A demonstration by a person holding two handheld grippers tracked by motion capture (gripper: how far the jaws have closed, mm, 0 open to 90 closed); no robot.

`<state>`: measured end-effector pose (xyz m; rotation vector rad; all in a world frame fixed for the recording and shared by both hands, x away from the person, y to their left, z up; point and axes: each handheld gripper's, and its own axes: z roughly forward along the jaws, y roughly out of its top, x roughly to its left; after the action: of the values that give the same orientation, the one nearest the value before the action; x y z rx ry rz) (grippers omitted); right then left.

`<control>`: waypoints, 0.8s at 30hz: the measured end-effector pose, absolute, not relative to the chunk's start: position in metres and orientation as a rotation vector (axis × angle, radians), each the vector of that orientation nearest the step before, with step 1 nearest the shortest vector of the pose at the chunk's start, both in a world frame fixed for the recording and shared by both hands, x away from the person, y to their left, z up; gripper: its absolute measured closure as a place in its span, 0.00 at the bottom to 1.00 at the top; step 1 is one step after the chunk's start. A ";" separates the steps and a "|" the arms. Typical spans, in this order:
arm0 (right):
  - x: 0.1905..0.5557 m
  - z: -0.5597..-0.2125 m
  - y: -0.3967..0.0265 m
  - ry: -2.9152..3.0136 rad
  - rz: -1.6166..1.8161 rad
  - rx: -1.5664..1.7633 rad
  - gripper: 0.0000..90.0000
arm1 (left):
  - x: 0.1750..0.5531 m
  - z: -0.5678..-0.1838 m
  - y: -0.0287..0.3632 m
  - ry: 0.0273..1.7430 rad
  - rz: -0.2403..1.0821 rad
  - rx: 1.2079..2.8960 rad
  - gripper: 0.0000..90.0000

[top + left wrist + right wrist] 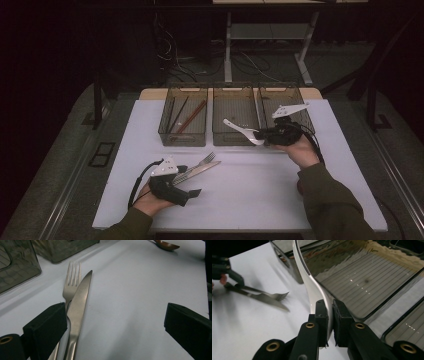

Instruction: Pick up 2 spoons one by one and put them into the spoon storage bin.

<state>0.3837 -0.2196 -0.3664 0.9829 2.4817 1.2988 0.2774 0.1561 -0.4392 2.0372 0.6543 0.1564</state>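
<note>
1. R gripper (266,134): jaws clamped on bowl end of white spoon (240,130); handle juts toward 9 o'clock, over front rim of middle bin (235,139). Grip at one end leaves the long handle free to lead into the bin.
2. In right gripper view, pads (322,315) pinch the spoon (312,287) edge-on; blade curves up and away above ribbed bin floor (362,285). Likely step: drop-in pending, spoon not yet inside.
3. L gripper (187,186): jaws wide apart, nothing held, low on table (250,200) at approx 7 o'clock.
4. Fork (71,285) and knife (80,305) lie side by side, touching, handles toward L gripper; L jaw sits over the handles, the other well clear at 3 o'clock. Placement suggests straddle prep for next pick.
5. Left bin (183,120) at 11 o'clock holds chopsticks (190,117); right bin (287,100) at 1 o'clock. Sorted by type, so middle bin looks reserved for spoons.
6. Brown spoon (166,244) at far 1 o'clock in left gripper view, apart from the rest.
</note>
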 end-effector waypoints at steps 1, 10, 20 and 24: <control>0.387 -0.365 -0.219 2.476 1.295 0.982 0.92 | 0.277 -0.439 0.156 0.654 0.156 2.037 0.04; 0.411 -0.357 -0.207 2.448 1.237 0.992 0.92 | 0.277 -0.439 0.156 0.647 0.154 2.039 0.04; 0.437 -0.371 -0.199 2.470 1.160 1.063 0.92 | 0.277 -0.439 0.156 0.648 0.154 2.039 0.04; 0.442 -0.377 -0.196 2.489 1.130 1.077 0.92 | 0.277 -0.439 0.156 0.648 0.153 2.038 0.04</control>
<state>0.4418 -0.1962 -0.3769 1.0767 2.4889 1.1303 0.2772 0.1558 -0.4394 2.0383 0.6479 0.1534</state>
